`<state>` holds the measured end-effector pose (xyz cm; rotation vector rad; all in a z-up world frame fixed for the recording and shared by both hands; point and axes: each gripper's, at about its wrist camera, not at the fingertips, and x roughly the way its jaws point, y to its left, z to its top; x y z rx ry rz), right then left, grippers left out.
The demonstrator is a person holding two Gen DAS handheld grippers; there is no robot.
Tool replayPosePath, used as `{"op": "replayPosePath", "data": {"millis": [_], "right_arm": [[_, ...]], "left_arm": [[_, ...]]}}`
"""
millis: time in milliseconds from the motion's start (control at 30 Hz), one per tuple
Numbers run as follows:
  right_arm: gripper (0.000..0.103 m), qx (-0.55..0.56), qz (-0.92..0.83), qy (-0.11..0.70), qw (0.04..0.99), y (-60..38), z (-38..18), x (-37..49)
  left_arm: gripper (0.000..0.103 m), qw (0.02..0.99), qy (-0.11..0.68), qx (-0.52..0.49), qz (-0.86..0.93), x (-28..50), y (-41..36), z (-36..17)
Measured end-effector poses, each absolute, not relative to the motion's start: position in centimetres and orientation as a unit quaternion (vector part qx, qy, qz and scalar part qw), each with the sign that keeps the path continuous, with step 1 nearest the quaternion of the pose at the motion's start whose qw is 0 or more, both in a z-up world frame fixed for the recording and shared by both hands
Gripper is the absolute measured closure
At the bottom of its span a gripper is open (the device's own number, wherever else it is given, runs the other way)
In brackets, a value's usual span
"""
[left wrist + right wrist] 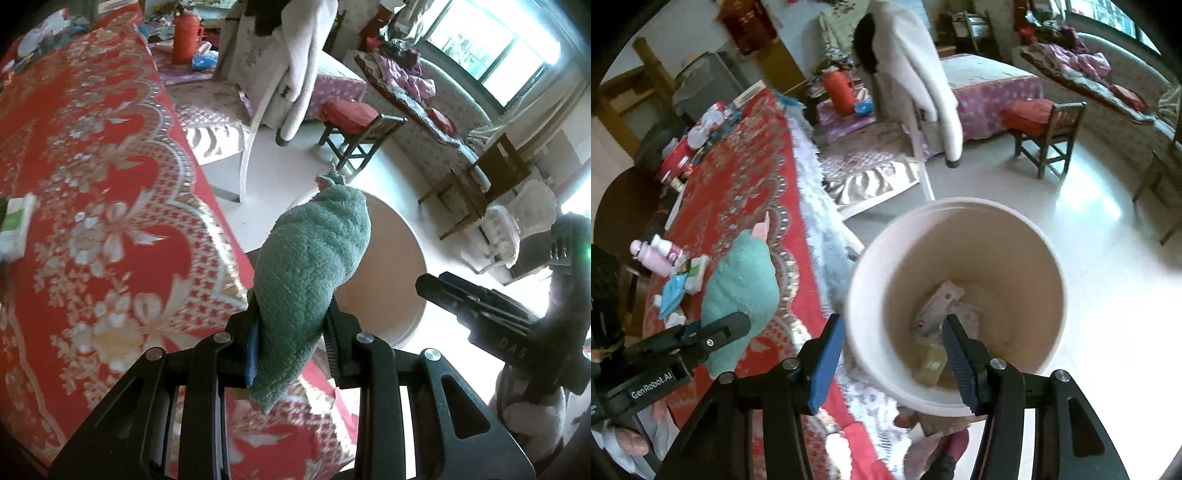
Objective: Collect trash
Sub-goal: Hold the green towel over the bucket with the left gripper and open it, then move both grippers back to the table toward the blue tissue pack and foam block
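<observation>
Green terry-cloth rag (314,280) was clamped in left gripper (291,347); right gripper (890,354) gaped empty.
Swinging the rag could miss the cream plastic bucket (1049,266).

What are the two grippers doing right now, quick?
Left gripper: closed on the green cloth.
Right gripper: open, holding nothing, its fingers either side of the near rim of the white bucket.

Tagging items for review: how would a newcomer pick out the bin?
Start at the table with the red tablecloth. Just off its fringed edge, on the pale floor, stands the bin: a round, cream, open-topped bucket. Unlike anything nearby, it holds wrappers, and the right tongs straddle its near rim.
</observation>
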<state>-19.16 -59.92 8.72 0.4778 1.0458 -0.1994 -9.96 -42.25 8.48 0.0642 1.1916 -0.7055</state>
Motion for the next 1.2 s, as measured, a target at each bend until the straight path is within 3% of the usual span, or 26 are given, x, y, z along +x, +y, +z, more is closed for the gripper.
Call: {"op": "replayPosePath", "data": {"millis": [600,700,867,1200], "right_arm": [[0.049,0.264,-0.132,0.516,0.804,-65.3,6.4,-22.3],[0.04,0.269,-0.141,0.514,0.802,-66.4,6.3,-22.9],[0.039,0.275,-0.148,0.514,0.799,-67.5,6.1,-23.3],[0.039,0.268,-0.126,0.515,0.804,-66.7,6.2,-21.9]], "left_arm": [[0.076,0.736,0.584,0.02,-0.343,-9.3,-48.9,5.4],[0.072,0.73,0.588,0.011,-0.35,-9.2,-49.9,4.9],[0.058,0.729,0.585,0.005,-0.356,-9.1,-50.6,4.8],[0.058,0.741,0.58,0.009,-0.338,-8.8,-49.9,5.1]]}}
